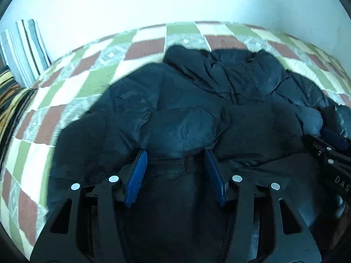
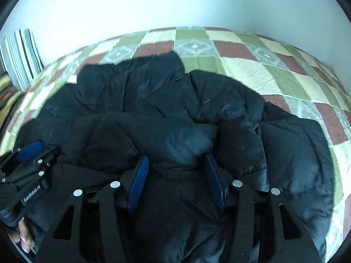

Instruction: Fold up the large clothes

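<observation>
A big black puffer jacket [image 1: 186,100] lies bunched on a checkered bedspread [image 1: 92,74]; it also fills the right wrist view [image 2: 175,109]. My left gripper [image 1: 174,153] stands open, its blue pads either side of a puffy fold near the jacket's hem, jaws wide and not pinching. My right gripper [image 2: 175,159] is likewise open astride a fold of the jacket. The right gripper shows at the right edge of the left wrist view [image 1: 331,144]. The left gripper shows at the left edge of the right wrist view [image 2: 30,153], with a hand on its handle.
The bedspread [image 2: 274,65] has green, cream and brown squares and runs back to a white wall [image 1: 175,0]. A striped pillow [image 1: 24,50] leans on the wall at the far left, above a striped brown cloth [image 1: 8,96].
</observation>
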`<state>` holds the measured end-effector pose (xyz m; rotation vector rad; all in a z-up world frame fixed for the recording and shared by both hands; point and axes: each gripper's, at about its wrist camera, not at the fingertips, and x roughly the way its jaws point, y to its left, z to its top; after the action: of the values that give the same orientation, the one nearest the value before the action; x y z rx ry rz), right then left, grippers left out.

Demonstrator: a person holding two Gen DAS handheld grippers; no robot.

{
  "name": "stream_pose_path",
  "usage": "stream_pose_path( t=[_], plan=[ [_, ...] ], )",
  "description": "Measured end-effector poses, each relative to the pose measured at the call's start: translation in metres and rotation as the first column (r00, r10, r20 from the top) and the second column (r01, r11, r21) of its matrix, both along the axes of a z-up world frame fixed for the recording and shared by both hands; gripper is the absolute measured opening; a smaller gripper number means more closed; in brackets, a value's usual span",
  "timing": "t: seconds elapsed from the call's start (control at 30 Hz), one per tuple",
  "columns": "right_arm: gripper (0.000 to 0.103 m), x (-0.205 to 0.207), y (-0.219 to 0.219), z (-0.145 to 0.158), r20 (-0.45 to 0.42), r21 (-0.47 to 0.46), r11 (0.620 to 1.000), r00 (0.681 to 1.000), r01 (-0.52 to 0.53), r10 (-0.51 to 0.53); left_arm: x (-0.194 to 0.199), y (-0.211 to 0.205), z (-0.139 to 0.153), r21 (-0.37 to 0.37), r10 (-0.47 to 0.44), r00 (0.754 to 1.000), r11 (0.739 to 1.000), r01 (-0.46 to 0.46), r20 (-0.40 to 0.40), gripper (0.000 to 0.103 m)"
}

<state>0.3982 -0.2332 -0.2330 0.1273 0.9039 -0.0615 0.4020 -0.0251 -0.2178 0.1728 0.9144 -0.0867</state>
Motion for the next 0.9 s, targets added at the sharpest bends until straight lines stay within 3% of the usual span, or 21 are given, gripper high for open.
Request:
stream_pose_path(
  t=[0.07, 0.17, 0.33, 0.5, 0.67, 0.8, 0.9],
  plan=[
    [0.054, -0.019, 0.000, 0.015, 0.030, 0.028, 1.000, 1.000, 0.005, -0.006, -0.016, 0.005, 0.015, -0.042, -0.002, 1.000, 0.999, 0.003, 0.025, 0.055],
    [0.054, -0.039, 0.009, 0.022, 0.058, -0.013, 1.000, 0.998, -0.007, 0.008, -0.040, 0.004, 0.026, -0.056, -0.021, 0.998, 0.998, 0.025, 0.063, 0.060],
    [0.055, -0.044, 0.017, -0.004, -0.006, -0.053, 0.998, 1.000, -0.027, 0.026, -0.041, -0.004, -0.004, -0.026, -0.036, 0.999, 0.999, 0.036, -0.006, 0.062],
    [0.056, -0.040, 0.014, -0.026, -0.030, -0.033, 0.999, 0.999, -0.015, 0.014, -0.031, -0.004, -0.024, -0.027, -0.039, 0.998, 0.999, 0.038, -0.052, 0.063],
    [0.056, -0.049, 0.009, -0.007, -0.001, -0.003, 1.000, 1.000, -0.017, 0.017, -0.046, 0.001, -0.003, -0.025, -0.034, 0.999, 0.999, 0.034, -0.001, 0.062],
    [0.057, -0.070, -0.007, 0.013, 0.050, -0.003, 1.000, 0.999, 0.022, -0.021, -0.072, 0.037, 0.026, 0.000, 0.052, 0.993, 0.999, -0.053, 0.102, 0.062],
    [0.057, -0.072, -0.018, 0.005, 0.023, -0.020, 0.999, 0.999, 0.037, -0.037, -0.070, 0.068, 0.020, 0.009, 0.121, 0.990, 0.993, -0.122, 0.073, 0.063]
  ],
)
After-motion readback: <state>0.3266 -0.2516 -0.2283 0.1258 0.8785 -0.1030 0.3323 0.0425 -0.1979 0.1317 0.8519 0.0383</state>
